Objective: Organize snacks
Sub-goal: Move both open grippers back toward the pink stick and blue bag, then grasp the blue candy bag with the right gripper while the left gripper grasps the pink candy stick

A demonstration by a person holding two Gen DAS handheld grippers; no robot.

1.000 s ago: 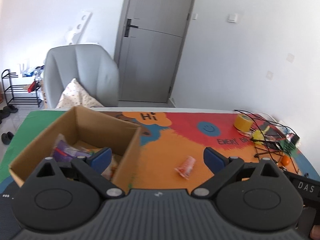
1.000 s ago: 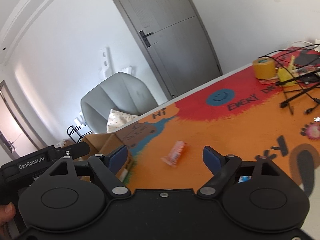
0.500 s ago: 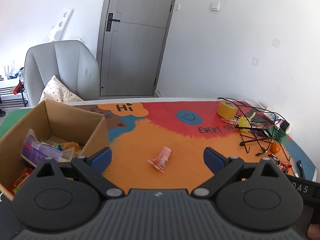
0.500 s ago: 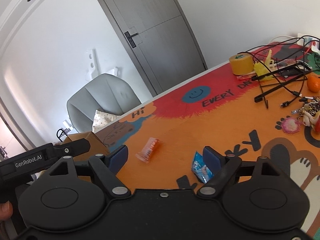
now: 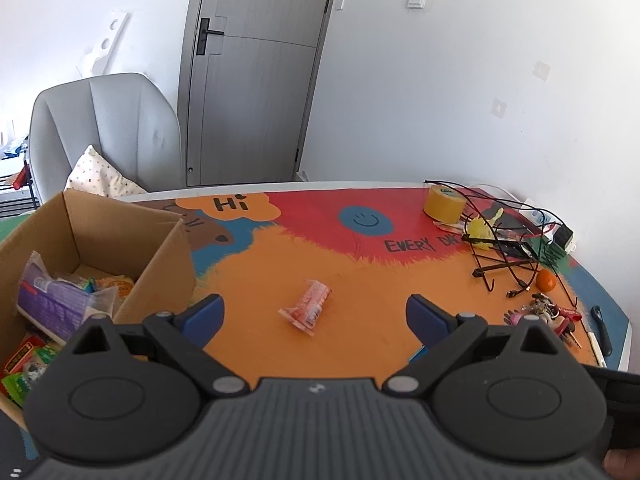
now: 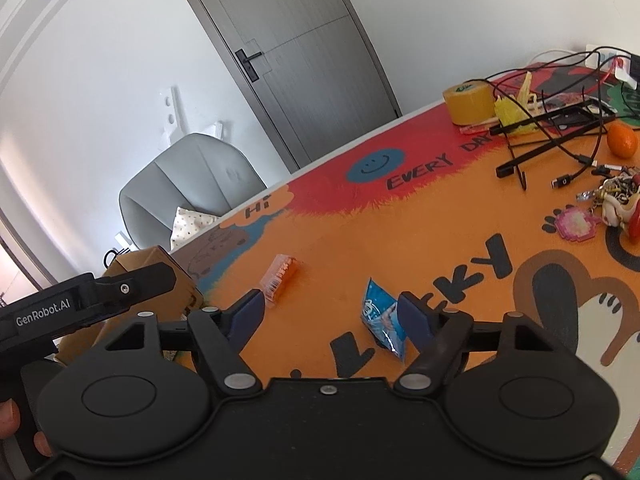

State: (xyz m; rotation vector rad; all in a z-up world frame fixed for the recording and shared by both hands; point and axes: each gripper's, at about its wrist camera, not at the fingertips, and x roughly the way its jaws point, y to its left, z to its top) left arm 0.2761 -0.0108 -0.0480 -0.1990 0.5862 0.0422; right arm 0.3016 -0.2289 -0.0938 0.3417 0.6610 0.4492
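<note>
Between the closing jaws of the right gripper point(image 6: 330, 314), toward three o'clock, the blue packet point(image 6: 382, 322) seemingly lies off-centre and may skid aside; left gripper point(image 5: 314, 312) gapes empty.

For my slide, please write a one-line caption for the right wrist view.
Right tool, jaws closing, above a blue snack packet on the colourful table mat; an orange snack packet lies beyond.

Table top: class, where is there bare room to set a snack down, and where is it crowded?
Free: the orange stretch between the cardboard box and the orange snack packet, and from that packet towards the smiley face. Crowded: the corner with tape roll, cables and keys.
</note>
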